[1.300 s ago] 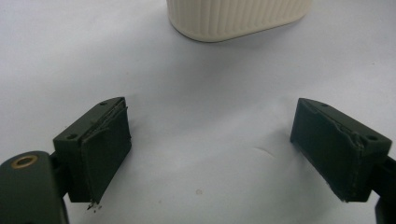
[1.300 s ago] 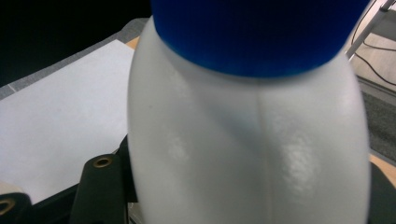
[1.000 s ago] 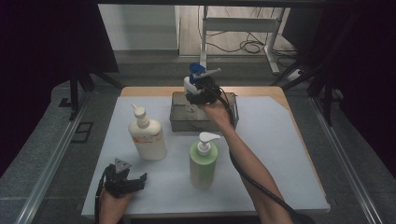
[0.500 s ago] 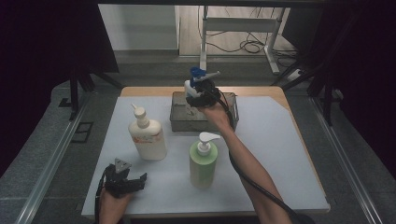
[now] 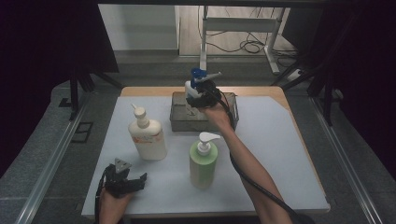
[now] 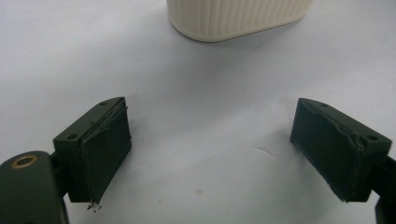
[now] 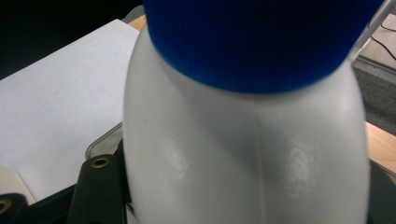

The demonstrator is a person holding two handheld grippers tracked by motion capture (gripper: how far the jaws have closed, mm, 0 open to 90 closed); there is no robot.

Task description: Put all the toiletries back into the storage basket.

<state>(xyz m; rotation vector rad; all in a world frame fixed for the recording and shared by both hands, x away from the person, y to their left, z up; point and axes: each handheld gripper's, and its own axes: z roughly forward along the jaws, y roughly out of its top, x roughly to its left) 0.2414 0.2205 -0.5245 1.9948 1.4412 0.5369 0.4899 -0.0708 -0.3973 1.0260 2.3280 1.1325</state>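
At upper centre of the high view, the right claw (image 5: 198,95) pinches a white bottle with a blue cap (image 5: 196,83) over the metal tray (image 5: 180,122). At lower left, the left claw (image 5: 133,179) rests on the desk (image 5: 280,154), spread wide, nothing between its pads.

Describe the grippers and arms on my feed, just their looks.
Both are black two-jaw tools. The left gripper carries a grey three-cornered plate; its blocky pads have frayed facing and brass-coloured screws. A black cable trails from the right gripper along the forearm. Both forearms are bare, with no sleeves in view.
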